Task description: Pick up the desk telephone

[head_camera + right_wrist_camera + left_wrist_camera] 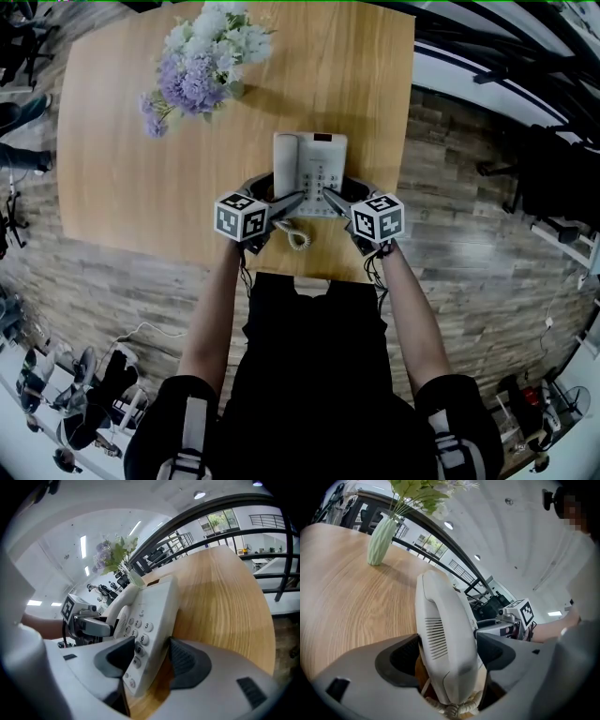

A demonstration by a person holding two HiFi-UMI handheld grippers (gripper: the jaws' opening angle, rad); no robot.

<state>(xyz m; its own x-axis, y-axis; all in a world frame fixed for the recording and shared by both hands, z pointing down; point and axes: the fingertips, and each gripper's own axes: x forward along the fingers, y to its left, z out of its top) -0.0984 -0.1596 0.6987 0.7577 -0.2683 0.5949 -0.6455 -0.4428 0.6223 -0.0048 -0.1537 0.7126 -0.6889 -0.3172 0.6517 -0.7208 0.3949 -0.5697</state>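
From the head view we see a wooden desk (122, 141) with flowers (202, 61) at its far side and the desk telephone (314, 169) near the front edge. Our left gripper (286, 195) and right gripper (336, 193) flank it. In the left gripper view, our spread fingers (401, 660) straddle the handset (443, 639) without clamping it. In the right gripper view, the fingers (187, 663) stand released on either side of the telephone's keypad edge.
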